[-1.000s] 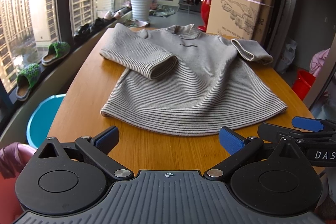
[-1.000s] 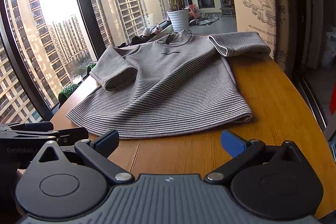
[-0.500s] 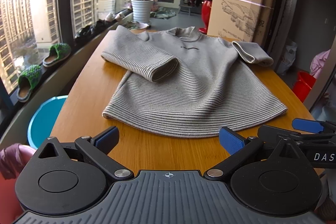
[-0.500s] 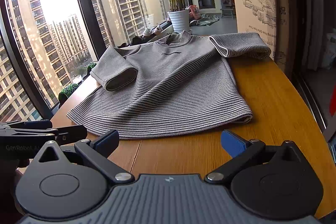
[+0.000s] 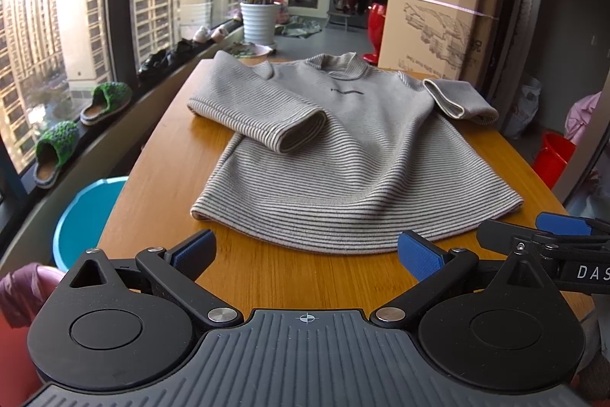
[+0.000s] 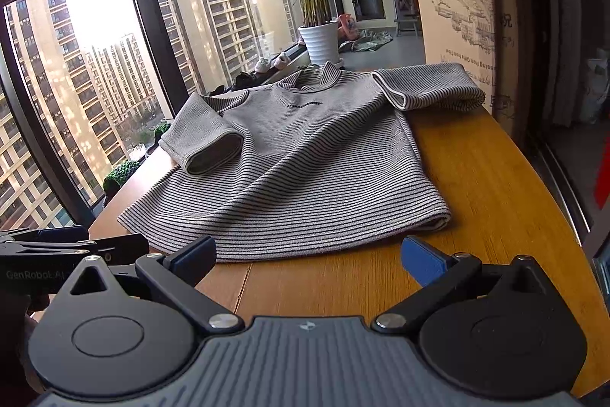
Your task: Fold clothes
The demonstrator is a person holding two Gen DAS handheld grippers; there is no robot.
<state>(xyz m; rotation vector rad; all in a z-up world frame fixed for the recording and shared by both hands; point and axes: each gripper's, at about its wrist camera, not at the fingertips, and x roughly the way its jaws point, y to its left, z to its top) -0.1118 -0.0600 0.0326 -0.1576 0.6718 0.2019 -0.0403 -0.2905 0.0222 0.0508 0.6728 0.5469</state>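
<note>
the left gripper has eased a little nearer the sweater over the past second; the right gripper has barely shifted. both hover just short of its hem, fingers spread wide, holding nothing. the striped sweater lies flat on the table, one sleeve folded across its front
</note>
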